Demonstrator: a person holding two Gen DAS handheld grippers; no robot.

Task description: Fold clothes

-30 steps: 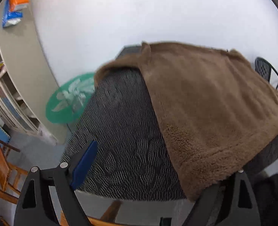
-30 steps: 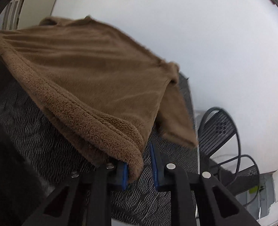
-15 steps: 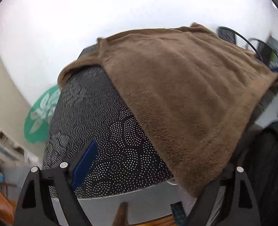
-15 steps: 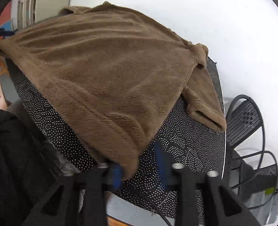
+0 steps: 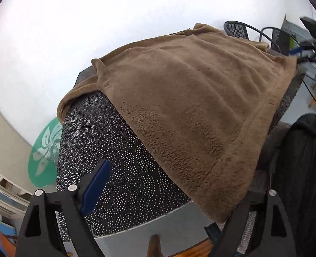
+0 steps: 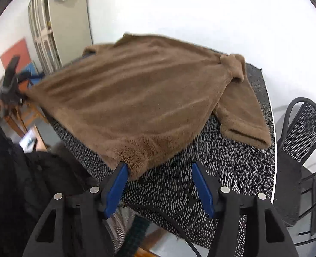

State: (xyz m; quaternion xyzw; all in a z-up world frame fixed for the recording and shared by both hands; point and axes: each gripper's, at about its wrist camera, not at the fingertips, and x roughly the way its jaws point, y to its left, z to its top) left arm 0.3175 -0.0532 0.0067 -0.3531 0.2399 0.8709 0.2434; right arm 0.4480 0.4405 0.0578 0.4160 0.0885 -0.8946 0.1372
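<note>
Left wrist view: a brown fleece garment (image 5: 190,107) is spread over a black table with a white dotted pattern (image 5: 119,171), reaching from the far edge to the near right edge, where its hem hangs over the rim. The left gripper (image 5: 173,184) is held with jaws wide apart; the blue pad of the left finger (image 5: 95,186) is seen over bare tabletop, while the right finger is hidden behind the garment's near corner, so contact there cannot be told. A green round sign with a white flower (image 5: 44,152) is seen at far left, a black mesh chair (image 5: 237,30) at far right.

Right wrist view: the same garment (image 6: 136,98) is laid across the table (image 6: 211,167), one sleeve (image 6: 243,117) stretched toward the right. The right gripper (image 6: 160,177) is seen with jaws opening; the garment's near corner lies just against the left blue pad (image 6: 117,188), unclamped. The other gripper is seen at the garment's left edge. A black mesh chair (image 6: 303,128) stands at right, a cabinet (image 6: 44,32) at far left.
</note>
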